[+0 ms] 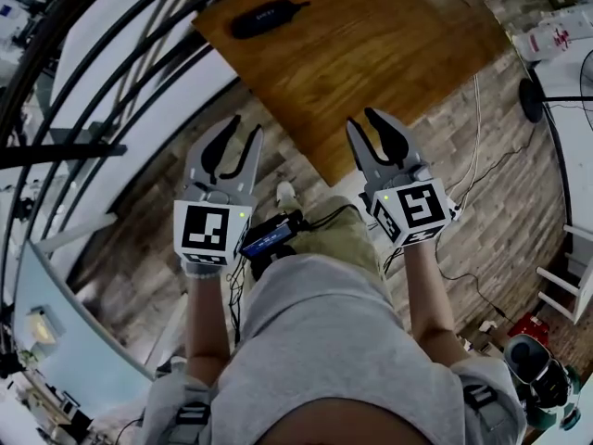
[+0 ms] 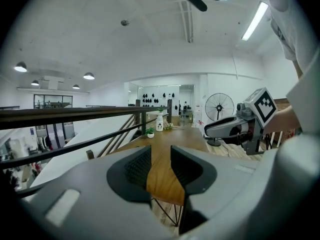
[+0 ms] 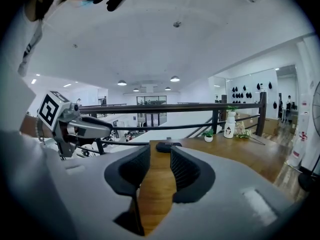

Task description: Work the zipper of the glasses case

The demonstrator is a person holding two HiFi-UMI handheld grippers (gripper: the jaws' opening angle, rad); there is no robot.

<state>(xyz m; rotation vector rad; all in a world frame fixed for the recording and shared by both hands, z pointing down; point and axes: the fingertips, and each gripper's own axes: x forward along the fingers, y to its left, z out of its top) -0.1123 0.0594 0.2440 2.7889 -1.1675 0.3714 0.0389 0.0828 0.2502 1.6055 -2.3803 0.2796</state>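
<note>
The case (image 1: 267,19) lies at 12 o'clock in the head view, near the table's (image 1: 371,63) far edge and well apart from both tools. The left gripper (image 1: 243,135) and right gripper (image 1: 365,126) are part-open and empty. The case is loose, so tugging the zipper unpinned could likely slide it off.

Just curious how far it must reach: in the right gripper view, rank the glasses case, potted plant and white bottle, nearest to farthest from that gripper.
1. Glasses case, on the table straight ahead of the jaws.
2. Potted plant, farther back, to the right.
3. White bottle, just beyond the plant, rightmost.
</note>
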